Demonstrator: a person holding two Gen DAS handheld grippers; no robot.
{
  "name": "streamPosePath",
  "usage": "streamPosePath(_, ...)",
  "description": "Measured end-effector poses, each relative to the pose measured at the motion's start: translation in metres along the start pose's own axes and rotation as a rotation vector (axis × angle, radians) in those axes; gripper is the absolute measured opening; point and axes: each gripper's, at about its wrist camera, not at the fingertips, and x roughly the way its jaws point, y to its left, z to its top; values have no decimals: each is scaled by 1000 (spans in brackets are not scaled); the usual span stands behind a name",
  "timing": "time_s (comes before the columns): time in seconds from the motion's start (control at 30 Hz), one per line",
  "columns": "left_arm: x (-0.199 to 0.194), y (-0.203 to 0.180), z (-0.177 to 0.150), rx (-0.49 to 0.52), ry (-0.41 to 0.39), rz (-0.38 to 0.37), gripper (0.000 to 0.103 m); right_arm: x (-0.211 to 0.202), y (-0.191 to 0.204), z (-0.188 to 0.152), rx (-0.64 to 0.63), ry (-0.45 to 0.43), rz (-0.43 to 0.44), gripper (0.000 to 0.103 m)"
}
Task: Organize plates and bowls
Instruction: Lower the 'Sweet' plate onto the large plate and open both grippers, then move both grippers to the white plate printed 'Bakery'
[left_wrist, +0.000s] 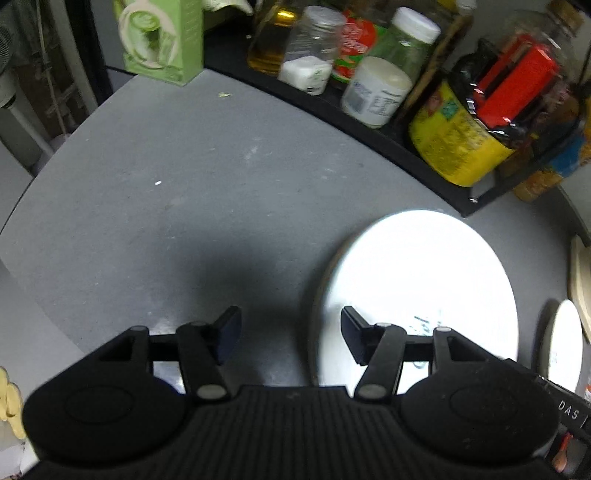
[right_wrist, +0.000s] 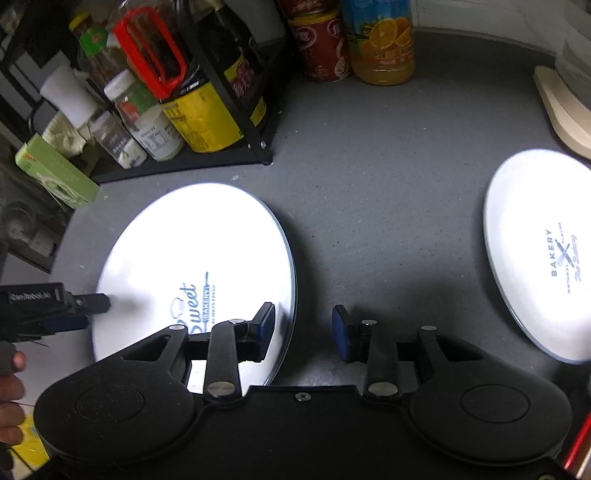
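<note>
The big plate (right_wrist: 192, 273) is lying flat on the grey counter (right_wrist: 369, 184), the small plate (right_wrist: 543, 254) well apart to its right. Stacking looks best started by catching the big plate's rim squarely. The left gripper (left_wrist: 291, 332) and right gripper (right_wrist: 303, 328) are both hovering low at opposite rims, jaws wide, holding nothing.

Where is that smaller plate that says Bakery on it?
In the right wrist view the Bakery plate lies flat on the grey counter, far right, near a wooden board, apart from the bigger Sweet plate.
</note>
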Motion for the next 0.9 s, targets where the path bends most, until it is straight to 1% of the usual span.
streamPosePath(0.03, -3, -2, 0, 6, 2, -8, 58, -3, -2, 1, 9, 2, 4, 41)
streamPosePath(0.1, -8, -8, 0, 20, 1, -10, 58, -12, -6, 1, 17, -1, 19, 51)
streamPosePath(0.17, -15, -13, -1, 35, -5, -13, 59, -22, -9, 0, 18, -11, 32, 55)
streamPosePath(0.2, -18, -16, -1, 42, -9, -17, 61, -26, -10, -1, 21, -14, 33, 59)
streamPosePath(0.23, -21, -19, -3, 49, -14, -22, 63, -30, -12, -2, 23, -19, 32, 61)
streamPosePath(0.3, -26, -25, -5, 71, -19, -28, 67, -39, -15, -4, 22, -30, 28, 70)
streamPosePath(0.33, -27, -30, -6, 84, -19, -29, 69, -43, -17, -5, 21, -34, 27, 72)
streamPosePath(0.4, -31, -38, -10, 107, -19, -37, 72, -51, -19, -7, 14, -43, 24, 84)
streamPosePath(0.43, -33, -42, -12, 114, -18, -42, 73, -56, -20, -9, 8, -47, 26, 86)
streamPosePath(0.47, -35, -45, -14, 120, -17, -46, 74, -59, -21, -10, 2, -51, 25, 91)
streamPosePath(0.53, -38, -53, -19, 136, -16, -53, 75, -67, -23, -12, -7, -60, 13, 95)
streamPosePath(0.6, -41, -61, -22, 152, -18, -62, 75, -73, -25, -13, -5, -66, 1, 102)
streamPosePath(0.77, -46, -83, -27, 198, -14, -82, 76, -90, -31, -17, -7, -97, -18, 103)
streamPosePath(0.9, -48, -103, -30, 243, -10, -103, 76, -102, -42, -20, 18, -120, -31, 103)
